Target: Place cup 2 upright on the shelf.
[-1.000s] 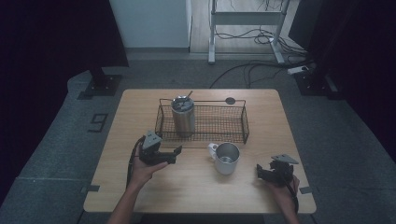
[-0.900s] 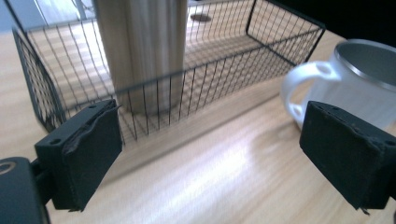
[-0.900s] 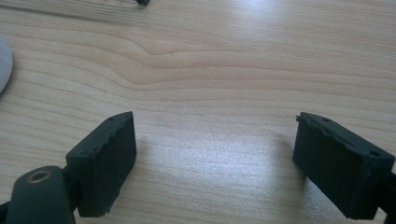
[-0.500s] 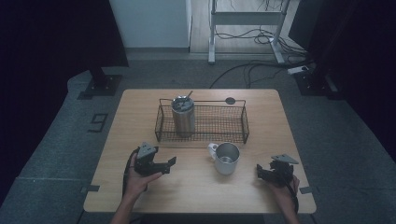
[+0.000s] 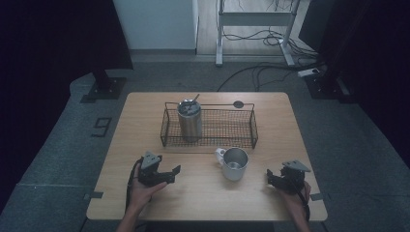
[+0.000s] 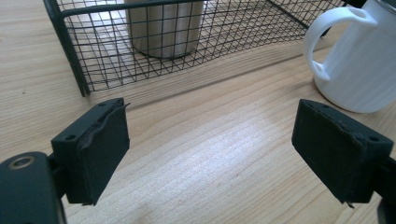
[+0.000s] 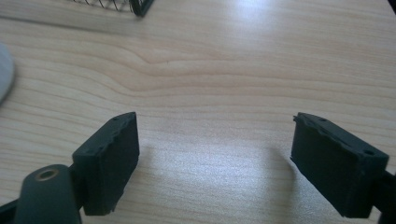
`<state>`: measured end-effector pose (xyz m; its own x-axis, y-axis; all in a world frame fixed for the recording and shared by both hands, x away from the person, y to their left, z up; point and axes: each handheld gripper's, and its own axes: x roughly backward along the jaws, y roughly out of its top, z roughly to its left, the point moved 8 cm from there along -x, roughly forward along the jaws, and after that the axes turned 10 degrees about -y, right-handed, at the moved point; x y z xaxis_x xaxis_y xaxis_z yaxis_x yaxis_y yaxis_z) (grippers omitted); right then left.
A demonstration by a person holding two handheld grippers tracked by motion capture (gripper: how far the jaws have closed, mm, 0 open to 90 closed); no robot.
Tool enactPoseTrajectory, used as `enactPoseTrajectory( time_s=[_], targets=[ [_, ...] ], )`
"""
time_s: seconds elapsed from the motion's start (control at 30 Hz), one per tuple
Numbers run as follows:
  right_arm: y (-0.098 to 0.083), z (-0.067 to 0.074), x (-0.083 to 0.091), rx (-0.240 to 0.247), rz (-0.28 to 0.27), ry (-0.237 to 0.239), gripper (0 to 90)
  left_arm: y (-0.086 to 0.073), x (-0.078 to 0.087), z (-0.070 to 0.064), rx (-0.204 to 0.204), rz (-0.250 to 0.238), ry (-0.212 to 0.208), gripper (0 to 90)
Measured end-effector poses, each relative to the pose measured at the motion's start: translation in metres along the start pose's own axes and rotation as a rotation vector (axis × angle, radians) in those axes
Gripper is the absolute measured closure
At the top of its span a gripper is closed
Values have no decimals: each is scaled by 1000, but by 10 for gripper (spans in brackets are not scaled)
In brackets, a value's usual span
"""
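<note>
Mug (image 5: 234, 163): white enamelled steel, rigid, light, slick-sided; best grip looks like rim or handle. Both grippers (image 5: 170, 174) (image 5: 271, 178) gape, jaws just narrowing on nothing.

Mug (image 5: 234, 163) before basket (image 5: 251, 126) (tumbler (image 5: 189, 120) inside) — mid-table

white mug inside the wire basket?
No, the white mug stands on the bare table in front of the wire basket; a steel tumbler stands inside it.
</note>
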<state>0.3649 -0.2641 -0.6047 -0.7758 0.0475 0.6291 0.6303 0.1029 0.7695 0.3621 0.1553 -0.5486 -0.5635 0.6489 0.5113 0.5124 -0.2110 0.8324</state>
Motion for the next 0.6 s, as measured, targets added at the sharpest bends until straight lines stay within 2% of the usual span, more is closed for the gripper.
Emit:
enactPoseTrajectory(
  time_s=[0.07, 0.3, 0.43, 0.5, 0.6],
  targets=[
    [0, 0, 2, -5, -9, 13, 147, 0, -1, 0, -3, 1, -1, 113],
    [16, 1, 27, -37, -117, 60, 153, -2, -3, 3, -5, 0, 18, 126],
    [23, 9, 40, -70, -138, 145, 148, -4, -1, 6, 5, 3, 24, 126],
    [25, 15, 45, -85, -149, 202, 146, -3, 0, 7, 6, -1, 28, 127],
    [27, 21, 50, -66, -165, 214, 144, -2, 2, 7, 12, -12, 25, 129]
  ],
)
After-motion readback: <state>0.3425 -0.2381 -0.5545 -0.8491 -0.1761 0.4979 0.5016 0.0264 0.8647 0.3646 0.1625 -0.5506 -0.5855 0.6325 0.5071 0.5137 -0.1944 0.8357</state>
